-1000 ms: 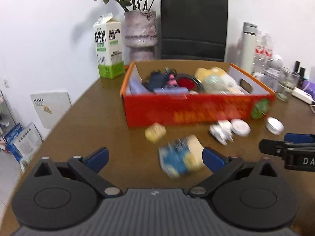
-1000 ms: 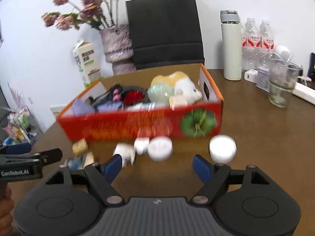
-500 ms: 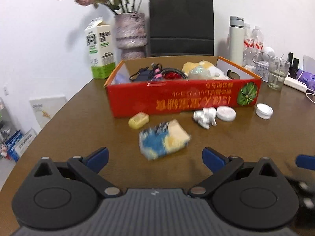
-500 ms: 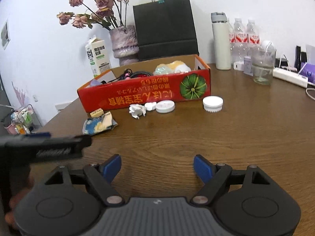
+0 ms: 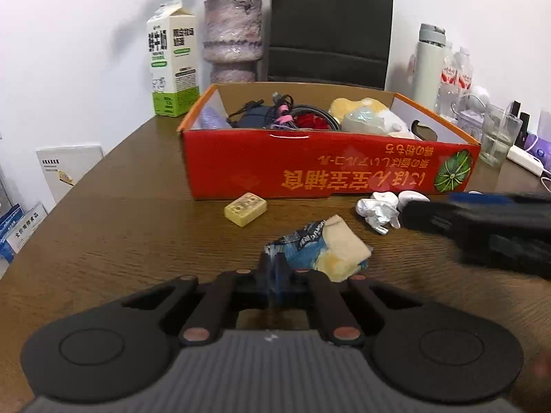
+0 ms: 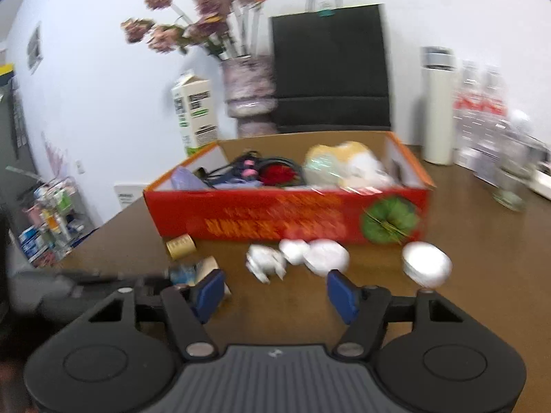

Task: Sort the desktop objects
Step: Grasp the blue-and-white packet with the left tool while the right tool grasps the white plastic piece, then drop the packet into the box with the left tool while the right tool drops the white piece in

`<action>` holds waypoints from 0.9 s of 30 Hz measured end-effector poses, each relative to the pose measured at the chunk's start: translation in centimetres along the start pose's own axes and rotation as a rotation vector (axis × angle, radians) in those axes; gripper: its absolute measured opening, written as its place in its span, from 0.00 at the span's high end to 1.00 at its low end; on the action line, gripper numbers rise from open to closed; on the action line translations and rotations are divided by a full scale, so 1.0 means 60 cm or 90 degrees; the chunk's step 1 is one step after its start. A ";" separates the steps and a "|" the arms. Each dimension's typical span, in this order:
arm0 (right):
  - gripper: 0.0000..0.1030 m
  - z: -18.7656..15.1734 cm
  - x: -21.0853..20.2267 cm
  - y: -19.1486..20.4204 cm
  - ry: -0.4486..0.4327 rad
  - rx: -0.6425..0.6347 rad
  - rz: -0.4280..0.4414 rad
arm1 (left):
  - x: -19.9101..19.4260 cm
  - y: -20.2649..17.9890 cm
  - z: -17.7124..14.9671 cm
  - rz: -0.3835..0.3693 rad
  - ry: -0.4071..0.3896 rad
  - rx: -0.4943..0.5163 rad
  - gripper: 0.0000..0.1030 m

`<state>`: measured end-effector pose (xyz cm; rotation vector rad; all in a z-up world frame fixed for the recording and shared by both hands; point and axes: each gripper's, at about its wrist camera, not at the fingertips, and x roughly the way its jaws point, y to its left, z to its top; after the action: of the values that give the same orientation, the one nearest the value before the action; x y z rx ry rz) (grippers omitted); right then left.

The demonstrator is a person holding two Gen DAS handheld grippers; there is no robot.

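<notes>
My left gripper [image 5: 275,275] is shut on the near edge of a blue and yellow snack wrapper [image 5: 323,251] lying on the wooden table. A yellow block [image 5: 246,208], a crumpled white wrapper [image 5: 377,210] and white lids [image 6: 327,256] lie in front of the red cardboard box [image 5: 327,175], which holds cables, a plush toy and other items. My right gripper [image 6: 275,290] is open and empty, low over the table just short of the crumpled white wrapper [image 6: 265,263]. It shows in the left wrist view [image 5: 482,222] as a dark blurred bar at the right.
Behind the box stand a milk carton [image 5: 173,58], a flower vase [image 5: 232,39] and a black paper bag [image 5: 330,27]. At the right are a white thermos [image 5: 428,65], water bottles, a glass [image 5: 499,139] and a power strip. The table's left edge is close.
My left gripper has closed on the blue and yellow wrapper. My right gripper has moved forward toward the box and the white items; its view is blurred by motion.
</notes>
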<state>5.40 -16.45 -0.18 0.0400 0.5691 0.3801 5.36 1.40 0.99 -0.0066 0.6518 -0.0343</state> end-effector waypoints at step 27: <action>0.92 -0.018 -0.171 -0.024 -0.073 0.033 -0.046 | -0.213 -0.003 0.039 -0.050 -0.138 -0.011 0.98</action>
<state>-2.60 -21.56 4.03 0.0900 0.4663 0.2910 -3.39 1.62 10.62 -0.0514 0.4340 -0.1029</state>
